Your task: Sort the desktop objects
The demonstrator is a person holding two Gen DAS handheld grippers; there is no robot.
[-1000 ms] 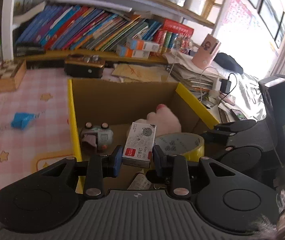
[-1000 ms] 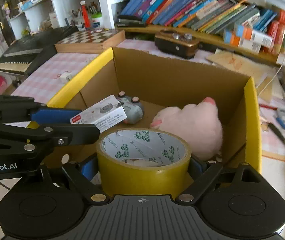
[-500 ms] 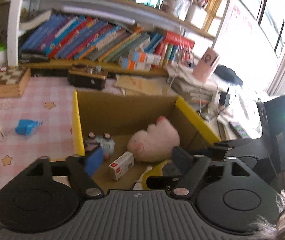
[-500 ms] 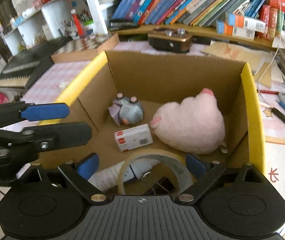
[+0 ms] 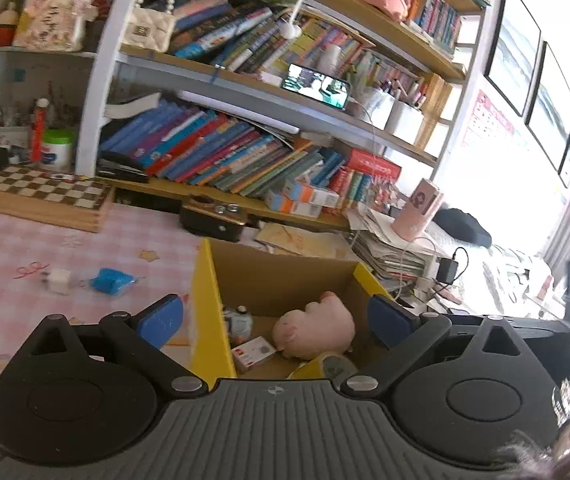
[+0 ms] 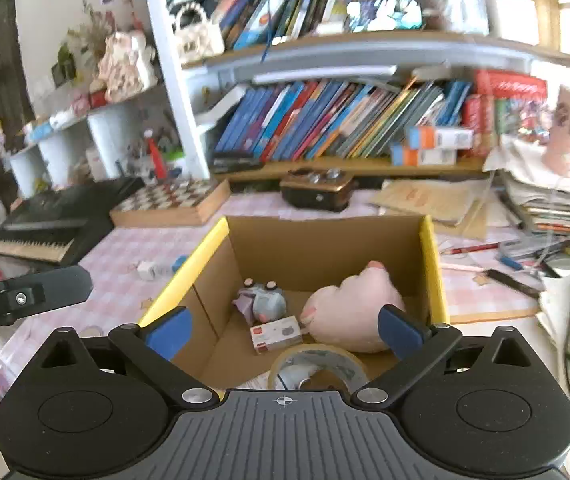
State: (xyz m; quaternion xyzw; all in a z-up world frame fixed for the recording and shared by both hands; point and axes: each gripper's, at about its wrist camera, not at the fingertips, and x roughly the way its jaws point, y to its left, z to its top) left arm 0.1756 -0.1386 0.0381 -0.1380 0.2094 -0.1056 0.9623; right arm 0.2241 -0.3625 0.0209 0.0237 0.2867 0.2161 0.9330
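A cardboard box with yellow rims (image 5: pixel 207 300) (image 6: pixel 431 272) stands on the pink checked desk. Inside lie a pink plush toy (image 5: pixel 313 330) (image 6: pixel 355 306), a small grey toy (image 5: pixel 241 322) (image 6: pixel 267 300), a white-and-red staples box (image 5: pixel 253 352) (image 6: pixel 277 333) and a yellow tape roll (image 5: pixel 325 364) (image 6: pixel 319 364). My left gripper (image 5: pixel 275 320) is open and empty, raised above the box's near left side. My right gripper (image 6: pixel 285 330) is open and empty, raised above the box's near edge.
A white charger plug (image 5: pixel 57 279) (image 6: pixel 148 269) and a blue object (image 5: pixel 111 280) lie on the desk left of the box. A chessboard case (image 5: pixel 45 196) (image 6: pixel 173 202), a brown radio (image 5: pixel 213 220) (image 6: pixel 317 190), bookshelves, a keyboard (image 6: pixel 49 228) and paper stacks (image 6: pixel 545 200) surround it.
Both grippers opened and dropped their loads into the box: the staples box from the left, the tape roll from the right. Both then rose and pulled back.
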